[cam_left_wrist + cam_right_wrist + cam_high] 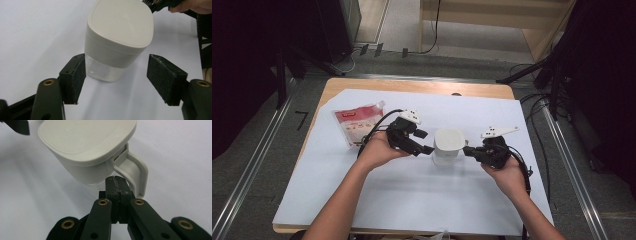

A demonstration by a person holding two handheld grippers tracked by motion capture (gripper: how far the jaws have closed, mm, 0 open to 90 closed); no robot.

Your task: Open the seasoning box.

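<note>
- A white jug (448, 146) with a flat lid stands upright near the middle of the surface (412, 200), which is covered with a white sheet.
- The jug's top part is cream and its bottom part is see-through, as the left gripper view shows. Its handle (136, 173) sticks out on the right side.
- The left claw (428, 148) is just beside the jug's left side. Its jaws stand wide apart, one on each side of the jug's lower wall (107, 72).
- One pad (80, 75) is very close to the clear wall, maybe just touching. The other pad (160, 77) is well clear of it. So this claw is released and squeezes nothing.
- The jaws look spread like this so the claw can fit around the jug's body.
- The right claw (468, 150) is at the jug's right side, just beside the handle. Its jaws are clenched tight together with nothing between them.
- In the right gripper view the shut tips (116, 186) sit right at the jug's wall, just beside the handle's loop.
- I think the shut tips are there to steady the jug or nudge it. A thin closed tip fits well next to the handle.
- A red and white pouch (357, 124) lies flat on the far left of the surface, well apart from the jug. Neither claw is near it.
</note>
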